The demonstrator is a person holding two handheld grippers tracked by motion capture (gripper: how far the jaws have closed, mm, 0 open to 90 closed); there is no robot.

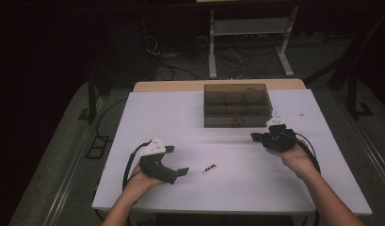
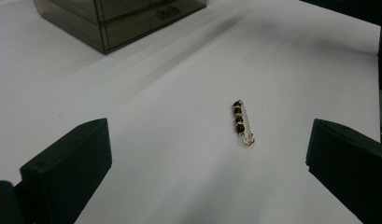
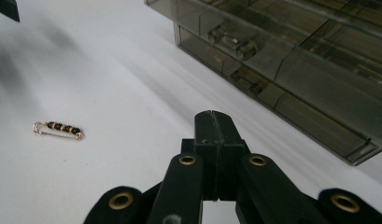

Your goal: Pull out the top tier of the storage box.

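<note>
1. The beaded pin (image 2: 242, 122) lies flat on the white table (image 1: 148, 117), bare surface all round it.
2. The left gripper (image 1: 178, 161) is spread wide, facing the pin.
3. The right gripper (image 1: 256, 137) is pressed together, empty, just beside the smoky plastic drawer box (image 1: 236, 104).
</note>
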